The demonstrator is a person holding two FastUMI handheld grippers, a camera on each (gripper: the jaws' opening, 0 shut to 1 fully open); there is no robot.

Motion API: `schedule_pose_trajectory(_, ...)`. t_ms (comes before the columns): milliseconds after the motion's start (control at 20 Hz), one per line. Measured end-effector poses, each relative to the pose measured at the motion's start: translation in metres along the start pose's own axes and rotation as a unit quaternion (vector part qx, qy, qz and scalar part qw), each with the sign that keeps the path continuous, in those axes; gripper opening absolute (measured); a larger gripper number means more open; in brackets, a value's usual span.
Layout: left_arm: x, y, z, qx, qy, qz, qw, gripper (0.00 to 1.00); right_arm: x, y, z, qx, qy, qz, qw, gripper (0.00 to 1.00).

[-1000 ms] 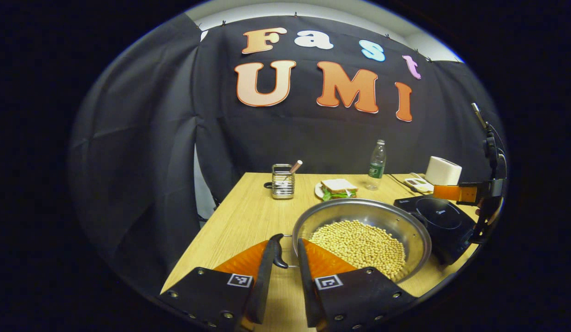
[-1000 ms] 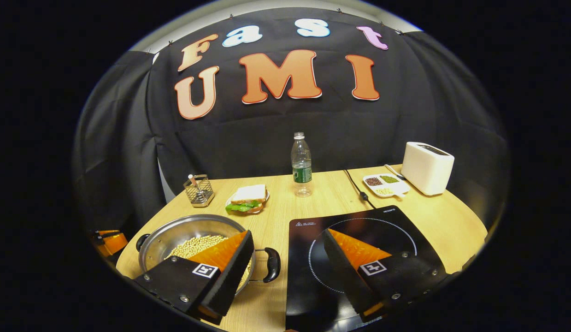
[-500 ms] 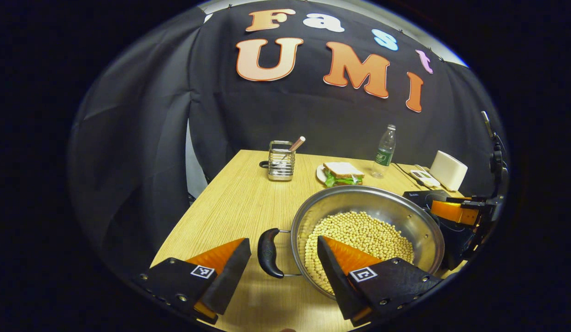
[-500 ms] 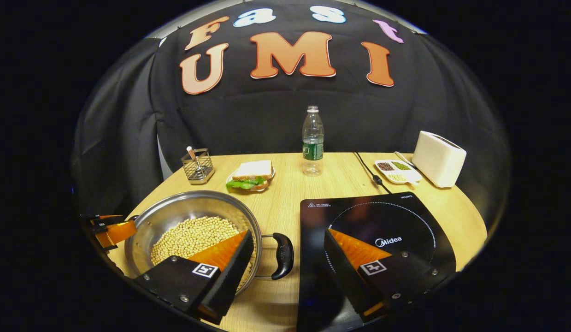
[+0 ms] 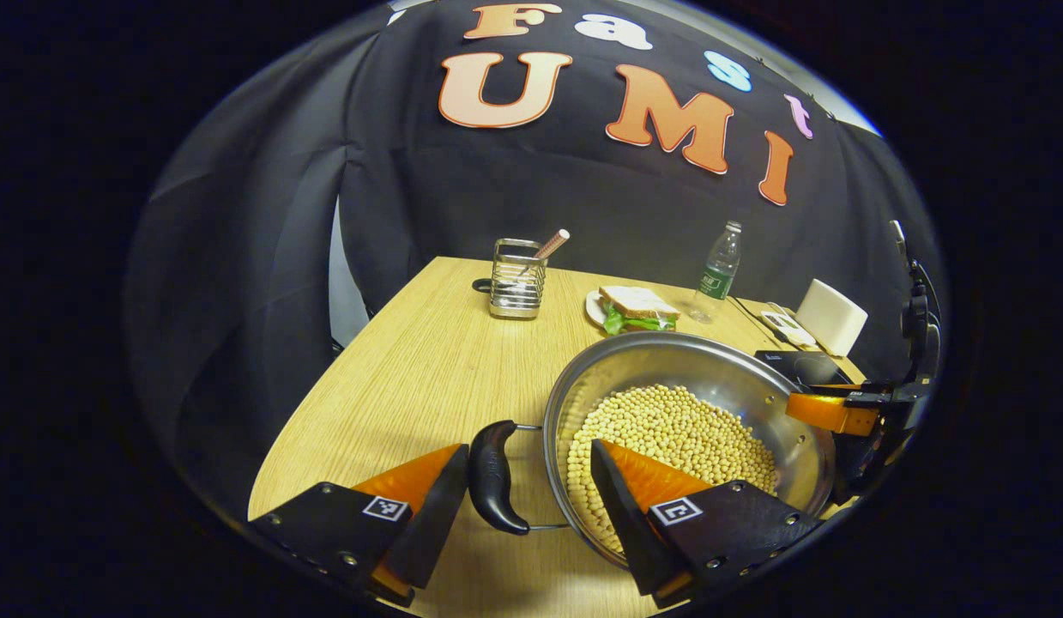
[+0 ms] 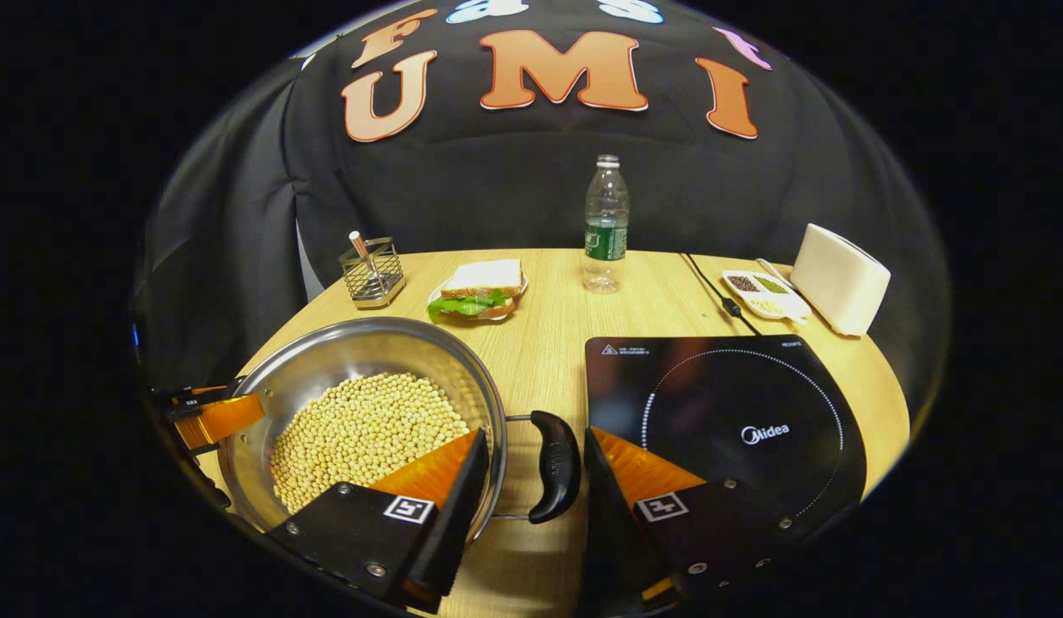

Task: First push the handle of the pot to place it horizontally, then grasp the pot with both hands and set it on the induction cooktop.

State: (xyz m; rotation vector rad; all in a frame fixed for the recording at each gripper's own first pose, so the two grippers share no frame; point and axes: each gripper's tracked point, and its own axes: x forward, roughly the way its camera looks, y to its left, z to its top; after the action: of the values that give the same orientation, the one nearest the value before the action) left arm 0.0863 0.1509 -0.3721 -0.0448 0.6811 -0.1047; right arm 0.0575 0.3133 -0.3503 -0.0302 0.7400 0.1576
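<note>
With both of my claws spread wide and a pot handle in each gap, the job now is to close evenly. The pot (image 6: 359,403), full of beans (image 5: 677,429), sits on the worktop (image 5: 428,360) just left of the cooktop (image 6: 728,412). My left claw (image 5: 528,485) straddles the left handle (image 5: 495,476), my right claw (image 6: 535,472) the right handle (image 6: 555,463) — I'd clamp squarely mid-grip, then lift level so nothing spills.

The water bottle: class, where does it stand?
In the right gripper view, the water bottle stands upright at the table's far edge, between the sandwich and the toaster.
</note>
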Motion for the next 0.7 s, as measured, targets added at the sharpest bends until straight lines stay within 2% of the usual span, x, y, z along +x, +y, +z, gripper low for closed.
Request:
schedule_pose_trajectory(50, 0.001, 0.000, 0.000, 0.001, 0.001, -0.003, 1.000, 0.88, -0.001, -0.001, 0.001, 0.002, 0.000, -0.002, 1.000, 0.66)
schedule_pose_trajectory(100, 0.003, 0.003, -0.001, 0.005, 0.004, 0.003, 1.000, 0.88, 0.000, -0.001, 0.001, 0.002, 0.002, -0.003, 1.000, 0.65)
schedule_pose_trajectory(200, 0.006, 0.010, -0.003, 0.003, 0.006, 0.010, 1.000, 0.77, 0.000, 0.000, 0.000, 0.002, 0.003, -0.003, 1.000, 0.64)
schedule_pose_trajectory(250, 0.006, 0.010, -0.004, -0.009, 0.013, 0.007, 1.000, 0.65, -0.002, 0.000, -0.001, 0.001, 0.003, -0.004, 1.000, 0.63)
schedule_pose_trajectory(400, 0.007, 0.008, -0.011, -0.014, 0.028, 0.015, 0.999, 0.60, -0.004, 0.001, 0.004, -0.005, -0.020, -0.003, 1.000, 0.59)
schedule_pose_trajectory(550, 0.000, 0.007, -0.008, -0.020, 0.022, 0.030, 0.999, 0.49, -0.003, 0.002, 0.004, 0.013, -0.025, 0.005, 1.000, 0.48)
schedule_pose_trajectory(700, -0.006, 0.009, -0.012, -0.034, 0.025, 0.040, 0.998, 0.44, -0.007, 0.002, 0.009, 0.013, -0.033, 0.006, 0.999, 0.46)
